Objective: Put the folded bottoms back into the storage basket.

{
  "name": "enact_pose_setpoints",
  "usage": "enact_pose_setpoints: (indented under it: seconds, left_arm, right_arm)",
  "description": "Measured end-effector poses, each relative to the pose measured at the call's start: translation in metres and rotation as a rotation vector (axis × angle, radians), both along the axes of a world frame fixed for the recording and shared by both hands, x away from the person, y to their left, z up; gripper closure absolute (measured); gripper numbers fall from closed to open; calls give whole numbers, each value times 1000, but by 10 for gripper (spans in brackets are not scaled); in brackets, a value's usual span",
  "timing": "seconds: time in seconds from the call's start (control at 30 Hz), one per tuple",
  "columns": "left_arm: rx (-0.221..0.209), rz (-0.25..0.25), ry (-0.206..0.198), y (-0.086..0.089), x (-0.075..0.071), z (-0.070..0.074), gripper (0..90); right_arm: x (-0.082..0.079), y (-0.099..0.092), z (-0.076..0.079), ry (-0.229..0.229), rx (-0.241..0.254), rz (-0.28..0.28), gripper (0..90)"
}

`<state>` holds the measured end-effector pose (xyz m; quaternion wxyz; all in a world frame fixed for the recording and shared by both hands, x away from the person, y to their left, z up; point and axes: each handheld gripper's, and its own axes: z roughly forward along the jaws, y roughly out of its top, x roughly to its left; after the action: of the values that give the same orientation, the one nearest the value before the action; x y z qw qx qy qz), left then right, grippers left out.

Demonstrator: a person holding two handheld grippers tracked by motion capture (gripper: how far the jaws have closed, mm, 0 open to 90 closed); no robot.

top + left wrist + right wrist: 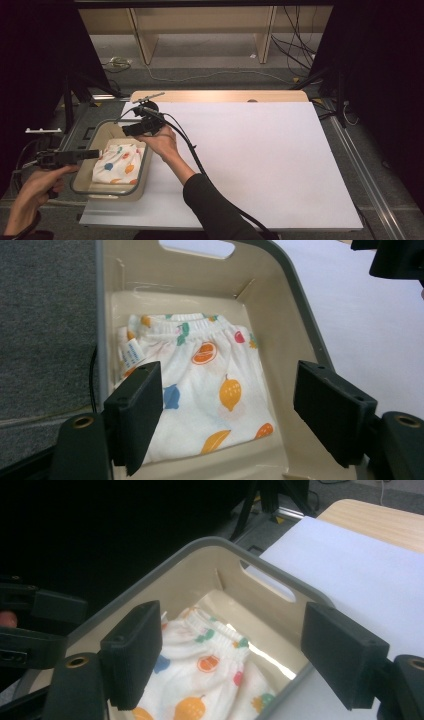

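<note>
White cotton printed with fruit, the one folded garment (pixel 200 400) lies flat on the floor of the single beige bin (pixel 85 187) at the table's left edge. The left gripper (pixel 227 415) hangs just above it, jaws wide and empty; the right gripper (pixel 232 655) (nearer the far rim) gapes too, gripping nothing. Lift both grippers straight up, clear of the rim, so neither pad snags the fold.

a folded white fruit-print cloth garment (pixel 119 164) lies inside a beige plastic bin with a grey rim (pixel 112 124), which sits at the left edge of the white rectangular table mat (pixel 260 160).
</note>
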<state>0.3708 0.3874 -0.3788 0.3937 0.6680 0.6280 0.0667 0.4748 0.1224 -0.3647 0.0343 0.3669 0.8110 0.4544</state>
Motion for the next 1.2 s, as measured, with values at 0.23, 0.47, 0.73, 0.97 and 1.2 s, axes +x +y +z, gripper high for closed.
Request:
enact_pose_setpoints:
  seconds: [0.23,0.47,0.73,0.97,1.2]
  left_arm:
    - [3,-20,-8,-10,2,1,251]
    - [-7,-46,-24,-20,3,1,219]
    - [-18,-77,-46,-32,5,3,205]
    - [-23,-105,-65,-44,6,4,190]
    - [-26,-131,-85,-55,6,5,173]
  right_arm:
    - [1,-15,2,-8,8,-16,247]
    - [2,-28,3,-15,14,-25,243]
    - [2,-39,6,-23,17,-35,243]
    - [1,-49,5,-29,14,-44,220]
    - [1,-60,4,-34,22,-56,196]
